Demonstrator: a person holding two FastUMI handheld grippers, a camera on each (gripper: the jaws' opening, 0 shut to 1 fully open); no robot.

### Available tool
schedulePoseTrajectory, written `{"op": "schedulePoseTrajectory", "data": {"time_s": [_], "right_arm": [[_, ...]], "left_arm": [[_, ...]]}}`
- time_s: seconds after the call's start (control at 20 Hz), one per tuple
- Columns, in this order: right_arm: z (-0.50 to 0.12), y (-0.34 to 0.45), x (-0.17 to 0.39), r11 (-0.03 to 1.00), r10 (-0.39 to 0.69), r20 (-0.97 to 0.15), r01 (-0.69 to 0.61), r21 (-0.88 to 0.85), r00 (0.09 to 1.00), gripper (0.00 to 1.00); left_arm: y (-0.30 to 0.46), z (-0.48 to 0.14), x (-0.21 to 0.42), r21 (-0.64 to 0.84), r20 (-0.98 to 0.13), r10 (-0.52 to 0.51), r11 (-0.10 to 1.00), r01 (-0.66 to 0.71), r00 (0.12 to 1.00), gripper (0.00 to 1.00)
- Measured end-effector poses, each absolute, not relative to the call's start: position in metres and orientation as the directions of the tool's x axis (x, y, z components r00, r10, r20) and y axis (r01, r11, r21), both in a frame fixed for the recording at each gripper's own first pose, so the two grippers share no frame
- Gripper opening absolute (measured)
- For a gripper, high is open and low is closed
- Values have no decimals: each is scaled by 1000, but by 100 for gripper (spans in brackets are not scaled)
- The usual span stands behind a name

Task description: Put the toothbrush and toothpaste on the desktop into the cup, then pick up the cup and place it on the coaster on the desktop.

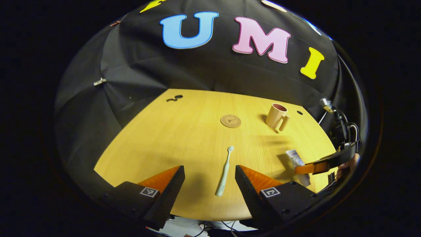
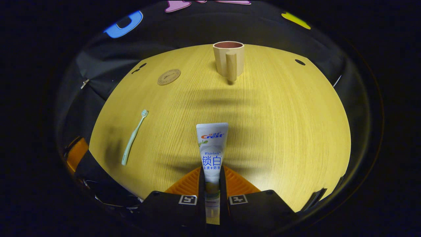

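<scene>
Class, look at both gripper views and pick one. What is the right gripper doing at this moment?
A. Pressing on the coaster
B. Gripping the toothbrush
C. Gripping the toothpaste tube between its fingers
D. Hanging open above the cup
C. In the right gripper view the right gripper has both fingers closed against the toothpaste tube, while the toothbrush lies apart on the desktop.

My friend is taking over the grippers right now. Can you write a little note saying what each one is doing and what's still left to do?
Right gripper: shut on the toothpaste, tube low over the desktop.
Left gripper: open, holding nothing, fingers either side of the toothbrush, which lies flat.
Cup: upright and empty at the far side of the desktop, apart from the coaster.
Done: toothpaste gripped.
Left: drop the toothpaste in the cup, grip the toothbrush and add it, then set the cup on the coaster.
</scene>
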State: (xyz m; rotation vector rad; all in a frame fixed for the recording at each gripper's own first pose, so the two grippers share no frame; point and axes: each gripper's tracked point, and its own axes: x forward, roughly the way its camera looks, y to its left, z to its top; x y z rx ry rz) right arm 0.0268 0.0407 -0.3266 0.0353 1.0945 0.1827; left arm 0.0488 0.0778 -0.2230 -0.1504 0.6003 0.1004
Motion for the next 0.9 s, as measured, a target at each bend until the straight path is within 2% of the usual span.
{"op": "schedulePoseTrajectory", "data": {"time_s": [0.5, 0.7, 0.9], "right_arm": [[-286, -9, 12, 984, 173, -849, -56, 168, 499, 20], [-274, -20, 6, 980, 186, -839, -29, 199, 511, 20], [-273, -29, 5, 982, 177, -835, -32, 188, 521, 20]], "left_arm": [[45, -290, 104, -30, -714, -46, 999, 35, 698, 86], [39, -304, 113, -36, -755, -48, 999, 32, 654, 83], [34, -321, 114, -68, -811, -66, 997, 19, 581, 73]]}}
